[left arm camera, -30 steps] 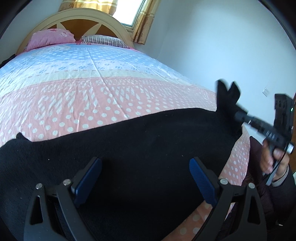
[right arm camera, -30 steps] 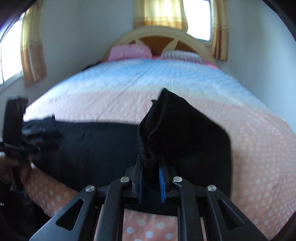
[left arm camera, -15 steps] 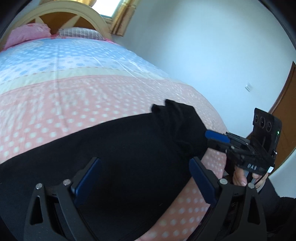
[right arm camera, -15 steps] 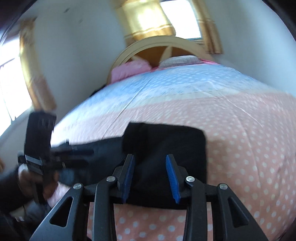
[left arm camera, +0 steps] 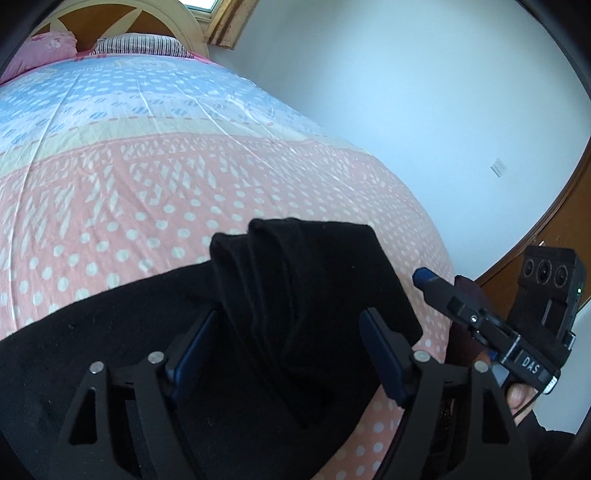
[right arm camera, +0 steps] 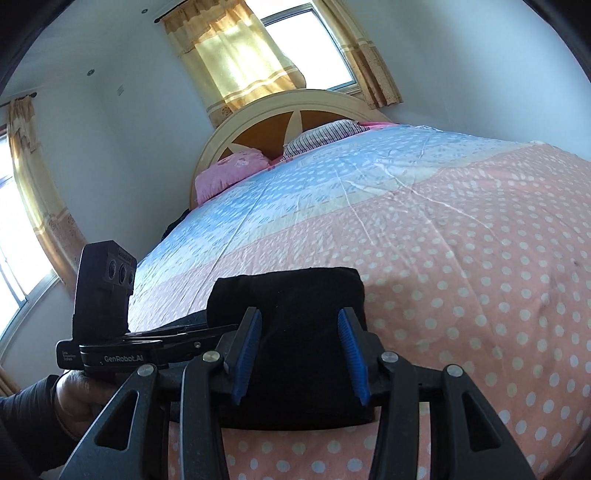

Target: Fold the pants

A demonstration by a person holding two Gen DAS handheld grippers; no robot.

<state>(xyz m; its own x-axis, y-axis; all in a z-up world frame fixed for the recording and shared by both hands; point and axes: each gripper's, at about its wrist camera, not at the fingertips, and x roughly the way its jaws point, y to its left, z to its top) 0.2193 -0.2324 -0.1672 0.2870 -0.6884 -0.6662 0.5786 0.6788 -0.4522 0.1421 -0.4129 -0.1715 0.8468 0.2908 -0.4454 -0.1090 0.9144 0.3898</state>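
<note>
Landmark: black pants (left arm camera: pixel 229 369) on the polka-dot bedspread (left arm camera: pixel 155 192), at the near edge of the bed.

Left wrist view, left to right:
- Pants run in from the left edge as a flat dark band across the pink part of the bedspread.
- Right end of the pants is doubled over: a folded flap (left arm camera: pixel 317 280) lies on top of the band, with ridged layers showing along its left side.
- Left gripper (left arm camera: pixel 291 354) sits over that fold, tongs apart. They have just been narrowing; flap lies between them, blue pads not pressing on it as far as I can see.
- Right of the pants: right gripper (left arm camera: pixel 424 275) in a hand (left arm camera: pixel 521 397), its blue tip just past the flap's right edge, clear of the fabric.
- Pink pillow (left arm camera: pixel 40 48) and striped pillow (left arm camera: pixel 136 44) far beyond the pants, at the headboard (left arm camera: pixel 155 14).

Right wrist view, left to right:
- Left of the pants: left gripper's body, held by a hand (right arm camera: pixel 77 398) in a dark sleeve.
- Centre: folded pants end (right arm camera: pixel 295 332), a squared-off black block.
- Right gripper (right arm camera: pixel 299 354) tongs straddle the block, partly spread, having just been opening; gaps show inside both blue pads, nothing clamped.
- Right of the pants: bare pink bedspread.
</note>
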